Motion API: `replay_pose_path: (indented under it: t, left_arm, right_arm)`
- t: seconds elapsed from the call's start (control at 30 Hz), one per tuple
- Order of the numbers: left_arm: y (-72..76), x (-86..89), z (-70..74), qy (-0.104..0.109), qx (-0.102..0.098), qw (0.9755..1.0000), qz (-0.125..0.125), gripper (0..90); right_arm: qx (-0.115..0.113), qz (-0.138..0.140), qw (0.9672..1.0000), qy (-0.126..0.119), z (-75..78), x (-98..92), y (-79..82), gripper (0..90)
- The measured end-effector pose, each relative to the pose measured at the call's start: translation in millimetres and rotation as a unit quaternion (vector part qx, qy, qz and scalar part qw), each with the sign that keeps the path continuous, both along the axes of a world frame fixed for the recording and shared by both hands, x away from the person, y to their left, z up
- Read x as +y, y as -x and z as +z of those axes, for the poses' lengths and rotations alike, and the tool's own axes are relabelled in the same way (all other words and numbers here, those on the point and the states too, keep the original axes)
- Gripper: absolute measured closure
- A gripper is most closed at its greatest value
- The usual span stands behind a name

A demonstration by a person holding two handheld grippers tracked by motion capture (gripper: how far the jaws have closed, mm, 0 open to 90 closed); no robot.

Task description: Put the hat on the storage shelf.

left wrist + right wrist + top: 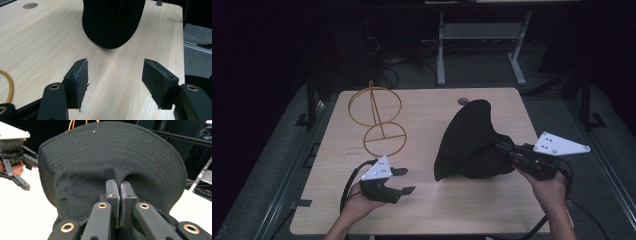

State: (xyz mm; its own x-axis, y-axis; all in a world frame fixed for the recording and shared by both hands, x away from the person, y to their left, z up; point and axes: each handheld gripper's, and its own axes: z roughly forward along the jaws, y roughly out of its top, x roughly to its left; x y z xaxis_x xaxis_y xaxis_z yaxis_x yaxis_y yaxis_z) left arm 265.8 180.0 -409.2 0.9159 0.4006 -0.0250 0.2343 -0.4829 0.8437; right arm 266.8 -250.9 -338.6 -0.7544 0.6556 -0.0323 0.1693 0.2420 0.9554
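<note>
A black cap [472, 137] is pinched by the right gripper [504, 147] over the wooden table [427, 205].

The right gripper's jaws are squeezed tight on the cloth of the cap, and the cap's round brim [117, 152] stands up past them. The left gripper [403, 181] is near the cap, on the side where the orange wire stand [377, 120] is. Its jaws are wide apart with nothing between them, and its pads [77, 80] point at the cap.
</note>
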Motion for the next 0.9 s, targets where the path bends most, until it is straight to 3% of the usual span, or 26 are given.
replay_pose_path:
  t: [0.33,0.9]
  left_arm:
    - [0.4,3.1,-6.4,-0.018,-0.001,0.9998,-0.001,31.1]
    - [-2.1,17.0,-12.2,0.002,0.005,0.9998,0.019,28.0]
  right_arm:
    - [0.011,0.01,0.9998,-0.011,18.6,8.5,-14.9,86.8]
    - [0.004,0.032,0.9993,-0.018,60.5,35.0,-42.2,86.8]
